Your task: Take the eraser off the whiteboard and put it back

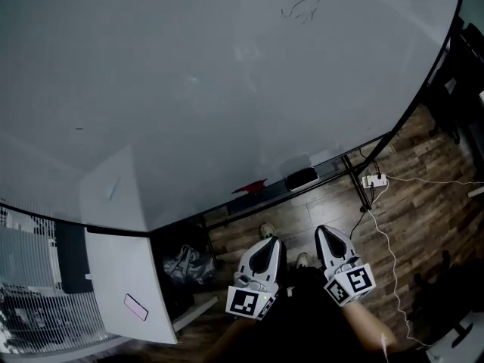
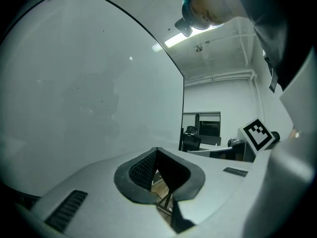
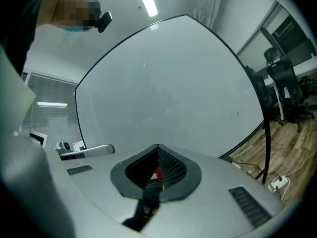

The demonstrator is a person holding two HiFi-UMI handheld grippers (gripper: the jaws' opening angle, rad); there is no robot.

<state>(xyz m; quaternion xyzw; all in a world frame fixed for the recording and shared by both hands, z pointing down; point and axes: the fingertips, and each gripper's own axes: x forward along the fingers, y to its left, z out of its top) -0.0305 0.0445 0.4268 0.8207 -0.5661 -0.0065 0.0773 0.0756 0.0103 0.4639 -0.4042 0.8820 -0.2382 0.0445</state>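
Approach step, nothing taken yet. On my left gripper (image 1: 265, 246) and right gripper (image 1: 327, 234) the fingers are together and empty. The eraser (image 1: 302, 178) rests at the whiteboard's (image 1: 189, 89) bottom edge, well apart from both. Next, I judge: spread my right fingers, reach forward, straddle it.

Left hand-held gripper (image 1: 270, 241), right hand-held gripper (image 1: 324, 230): grey, black-and-white marker cubes (image 1: 249, 302).

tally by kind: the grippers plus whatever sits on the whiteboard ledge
grippers: 2 (left gripper, right gripper)
dark eraser: 1
red item, too small to identify: 1
total: 4
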